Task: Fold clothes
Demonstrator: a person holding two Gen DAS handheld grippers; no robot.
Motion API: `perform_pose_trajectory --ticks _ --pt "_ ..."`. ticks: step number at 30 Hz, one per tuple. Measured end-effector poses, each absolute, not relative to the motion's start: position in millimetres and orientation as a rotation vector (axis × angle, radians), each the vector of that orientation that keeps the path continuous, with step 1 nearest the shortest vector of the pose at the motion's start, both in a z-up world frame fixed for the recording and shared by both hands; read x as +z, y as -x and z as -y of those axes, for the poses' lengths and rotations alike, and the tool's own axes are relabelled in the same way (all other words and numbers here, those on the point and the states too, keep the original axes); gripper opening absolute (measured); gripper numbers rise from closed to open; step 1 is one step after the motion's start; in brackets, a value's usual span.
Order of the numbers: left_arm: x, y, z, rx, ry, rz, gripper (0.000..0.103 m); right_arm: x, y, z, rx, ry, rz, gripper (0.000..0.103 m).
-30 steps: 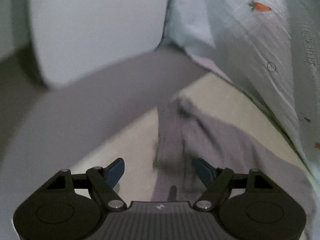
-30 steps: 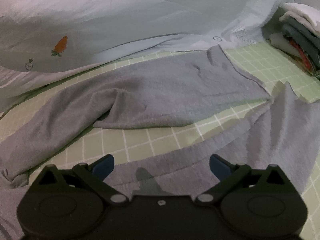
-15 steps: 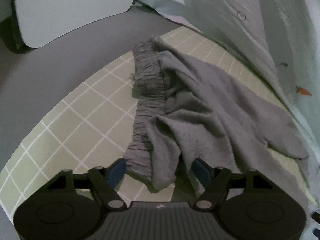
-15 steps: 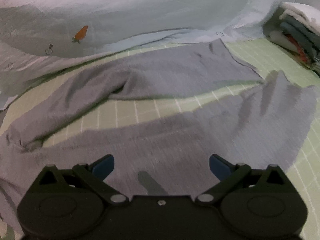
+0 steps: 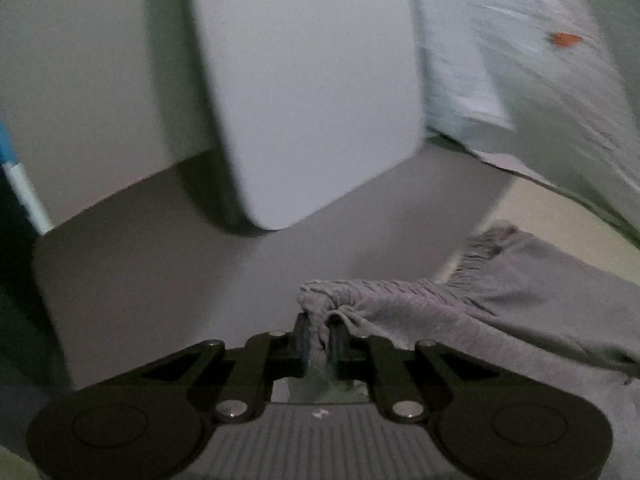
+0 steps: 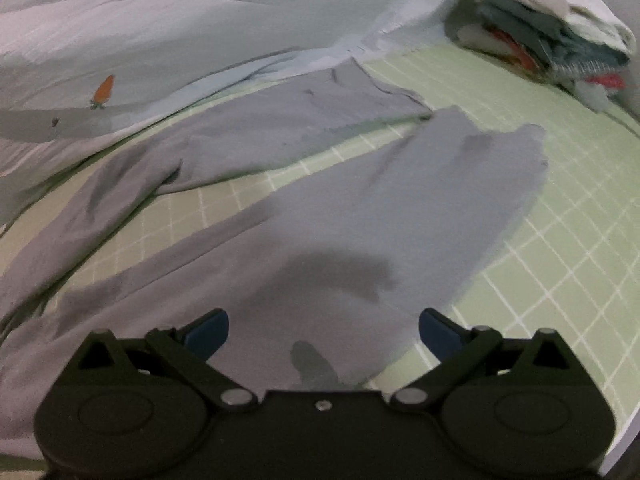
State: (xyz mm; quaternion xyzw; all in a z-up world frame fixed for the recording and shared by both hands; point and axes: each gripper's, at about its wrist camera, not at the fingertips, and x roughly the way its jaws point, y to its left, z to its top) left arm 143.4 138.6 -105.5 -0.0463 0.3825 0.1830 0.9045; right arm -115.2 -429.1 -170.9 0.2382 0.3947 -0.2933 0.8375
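Grey ribbed elastic, the waistband corner of the soft grey jersey trousers point(image 5: 500, 312), is pinched between the blue pads of my left hand-held gripper point(image 5: 319, 338); the jaws are nearly together with only the bunched cloth between them. The corner hangs out past the check-patterned bed sheet, over a plain grey surface point(image 5: 200, 260) in front of a pale rounded panel point(image 5: 308, 92). I judge the step to be taking hold of the waist end so the trousers can be drawn straight or doubled over; which of the two I cannot say. This view is smeared, and my gripper body hides the cloth below the pinch.

Through the right wrist camera, my right hand-held gripper point(image 6: 323, 326) hovers with its jaws spread wide and nothing in them, low over the trousers, whose two legs lie splayed apart on the light green checked bed sheet point(image 6: 560, 240). A pale blue quilt with a small orange carrot print point(image 6: 200, 20) lies bunched beyond them, and a stack of folded clothes point(image 6: 552, 28) sits at the far right. Next, I reckon, this gripper needs a matching grip on the fabric. Wrinkles and leg hems are blurred, and the waistband is out of this view.
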Motion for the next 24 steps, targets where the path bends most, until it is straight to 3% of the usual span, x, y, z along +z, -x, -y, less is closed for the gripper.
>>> perform_pose_trajectory --ticks 4,9,17,19,24 --pt "-111 -133 -155 0.348 0.285 -0.848 0.025 -177 126 448 -0.665 -0.598 -0.809 0.103" --pt "-105 -117 -129 0.344 0.241 -0.834 0.04 -187 150 480 -0.769 -0.734 -0.745 0.099" --pt "-97 -100 -98 0.311 0.23 -0.826 0.047 -205 170 532 -0.857 -0.874 -0.679 0.054" --pt "-100 -100 -89 0.29 0.241 -0.848 0.049 -206 168 536 -0.841 -0.884 -0.684 0.047" --pt "-131 -95 -69 0.243 0.384 -0.973 0.057 -208 162 546 -0.8 -0.909 -0.694 0.04"
